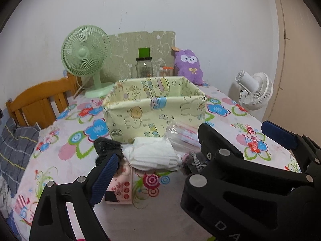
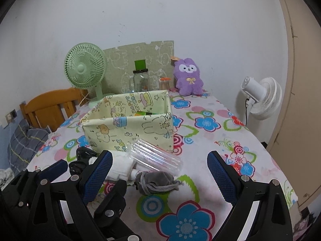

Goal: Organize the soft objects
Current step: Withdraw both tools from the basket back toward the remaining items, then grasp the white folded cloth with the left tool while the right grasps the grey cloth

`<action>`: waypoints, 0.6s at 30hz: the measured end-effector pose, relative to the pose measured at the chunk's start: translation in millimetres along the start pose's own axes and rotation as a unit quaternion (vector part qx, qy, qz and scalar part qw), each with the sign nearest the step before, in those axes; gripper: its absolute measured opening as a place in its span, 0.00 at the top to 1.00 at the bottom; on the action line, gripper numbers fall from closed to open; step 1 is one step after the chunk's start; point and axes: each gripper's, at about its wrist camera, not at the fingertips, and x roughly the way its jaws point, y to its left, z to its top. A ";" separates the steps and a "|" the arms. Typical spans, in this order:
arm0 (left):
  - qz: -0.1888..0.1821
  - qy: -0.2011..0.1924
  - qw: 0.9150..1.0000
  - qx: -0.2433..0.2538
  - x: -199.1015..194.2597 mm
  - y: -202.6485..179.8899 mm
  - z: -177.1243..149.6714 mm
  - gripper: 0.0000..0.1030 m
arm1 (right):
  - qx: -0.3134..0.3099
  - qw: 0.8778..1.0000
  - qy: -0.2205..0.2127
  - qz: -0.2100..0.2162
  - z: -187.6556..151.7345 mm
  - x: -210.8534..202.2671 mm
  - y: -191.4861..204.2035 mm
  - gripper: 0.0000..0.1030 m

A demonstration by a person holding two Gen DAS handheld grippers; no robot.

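Observation:
A yellow cartoon-print fabric box (image 1: 154,108) stands open on the flowered tablecloth. In front of it lie a white folded cloth (image 1: 154,154), a black bundle (image 1: 106,146), a grey drawstring pouch (image 2: 156,182) and a clear plastic roll (image 2: 154,156). A pink packet (image 1: 122,188) sits under my left finger. My left gripper (image 1: 160,160) is open just short of the white cloth, its right finger hidden behind the right gripper. My right gripper (image 2: 159,156) is open wide, with the pouch and roll ahead of its fingers and untouched. A purple plush (image 2: 188,78) sits at the back.
A green fan (image 1: 84,54), a glass jar (image 1: 143,66) and a patterned board line the back wall. A white fan (image 2: 262,98) stands off the table's right edge. A wooden headboard (image 1: 36,102) and grey plaid bedding (image 1: 14,146) are on the left.

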 end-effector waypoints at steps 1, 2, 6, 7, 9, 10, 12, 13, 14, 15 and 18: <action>-0.001 0.001 1.000 0.000 1.3 -0.1 -1.8 0.10 | -0.001 1.000 0.001 -0.003 -3.2 0.9 -0.1 0.06; 0.000 0.002 1.000 0.002 3.3 -0.3 -4.2 0.10 | -0.001 1.000 0.002 -0.004 -5.2 1.4 0.0 0.06; 0.013 0.011 1.000 0.002 11.0 -0.3 -9.4 0.10 | 0.002 1.000 0.017 -0.005 -13.5 11.9 -1.7 0.06; 0.016 0.014 1.000 -0.001 13.0 0.1 -11.2 0.10 | 0.003 1.000 0.021 -0.004 -14.6 13.9 -2.0 0.06; 0.017 0.022 1.000 -0.006 18.0 1.9 -14.4 0.10 | 0.006 0.999 0.032 0.000 -18.1 19.9 -2.4 0.06; 0.019 0.025 0.999 -0.007 20.1 2.7 -15.5 0.10 | 0.007 0.999 0.036 0.000 -19.6 22.8 -2.3 0.06; 0.024 0.032 0.999 -0.008 25.5 3.6 -17.8 0.10 | 0.007 0.999 0.047 -0.001 -23.1 29.2 -2.6 0.06; 0.025 0.037 0.999 -0.009 28.6 4.0 -18.7 0.10 | 0.007 0.999 0.052 0.000 -24.5 32.4 -2.6 0.06; 0.027 0.041 0.999 -0.010 31.7 4.5 -19.6 0.10 | 0.007 0.998 0.058 0.000 -26.2 36.5 -2.7 0.06; 0.027 0.044 0.999 -0.011 33.8 4.7 -20.8 0.10 | 0.008 0.998 0.061 0.001 -27.2 39.5 -2.7 0.06; 0.030 0.053 0.998 -0.011 40.3 5.5 -22.9 0.10 | 0.010 0.997 0.079 0.005 -30.8 49.4 -2.4 0.10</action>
